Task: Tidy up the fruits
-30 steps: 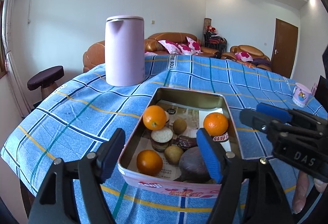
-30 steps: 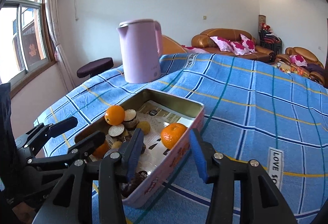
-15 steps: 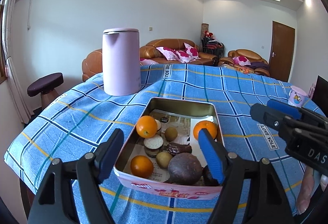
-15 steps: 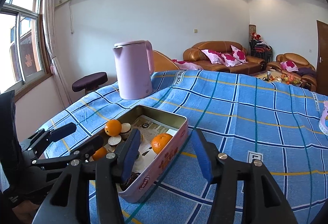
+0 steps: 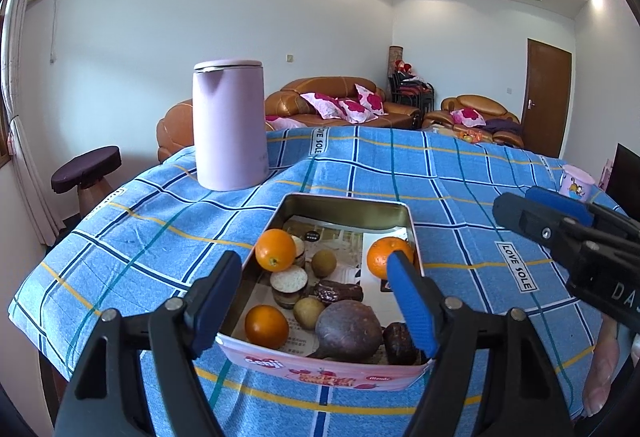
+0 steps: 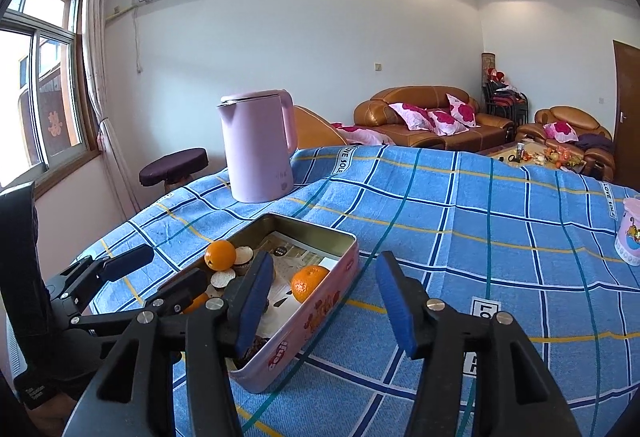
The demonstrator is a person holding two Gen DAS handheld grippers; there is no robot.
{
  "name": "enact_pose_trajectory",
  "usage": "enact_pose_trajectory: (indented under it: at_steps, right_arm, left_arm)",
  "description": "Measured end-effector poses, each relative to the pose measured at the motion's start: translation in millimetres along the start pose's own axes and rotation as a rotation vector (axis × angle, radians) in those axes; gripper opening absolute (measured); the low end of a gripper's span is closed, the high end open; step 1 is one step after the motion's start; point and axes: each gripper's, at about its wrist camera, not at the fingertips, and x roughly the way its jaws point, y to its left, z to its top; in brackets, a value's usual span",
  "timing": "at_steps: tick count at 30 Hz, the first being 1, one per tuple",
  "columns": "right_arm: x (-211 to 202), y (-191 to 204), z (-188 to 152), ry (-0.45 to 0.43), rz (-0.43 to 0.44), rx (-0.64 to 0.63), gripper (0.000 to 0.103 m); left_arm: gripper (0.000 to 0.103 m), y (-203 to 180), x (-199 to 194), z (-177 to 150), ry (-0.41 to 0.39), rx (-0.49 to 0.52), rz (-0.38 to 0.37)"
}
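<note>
An open pink tin (image 5: 344, 203) lies on the blue checked tablecloth. It holds three oranges (image 5: 275, 250) (image 5: 389, 257) (image 5: 266, 326), a round brown fruit (image 5: 348, 329), small tan fruits and cut pieces. My left gripper (image 5: 313, 265) hovers open over the tin's near end, with nothing between its pads. In the right wrist view, my right gripper (image 6: 324, 263) stands open and empty beside the tin's right wall (image 6: 316, 313). The left gripper (image 6: 172, 269) shows there at the tin's left, and the right gripper (image 5: 520, 203) appears at the left view's right edge.
A tall pink kettle (image 5: 229, 125) stands behind the tin. A small pink cup (image 6: 630, 233) sits at the cloth's far right. Off the table's left edge is a dark stool (image 6: 174, 167). Sofas line the back wall.
My right gripper has drawn back and up a little from the tin, and its jaws have widened. The left gripper has hardly moved.
</note>
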Motion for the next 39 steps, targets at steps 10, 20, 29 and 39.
enact_pose_trajectory:
  at_steps: [10, 20, 29, 39]
  right_arm:
    - [-4.8, -8.3, -0.1, -0.011, -0.008, 0.018, 0.056]
    - [-15.3, -16.0, -1.0, -0.032, -0.019, 0.033, 0.056]
    - [-26.6, -21.9, 1.2, -0.069, -0.049, 0.028, 0.056]
    - [-32.3, -21.5, 0.4, -0.09, -0.06, 0.016, 0.056]
  left_arm:
    - [0.077, -10.0, -0.6, 0.1, 0.003, 0.019, -0.007]
    - [0.095, -13.3, -7.9, 3.3, -0.033, 0.015, -0.01]
    - [0.099, -18.4, -16.1, 4.8, -0.066, 0.017, -0.02]
    - [0.103, -21.1, -22.1, 7.1, -0.083, 0.008, -0.022]
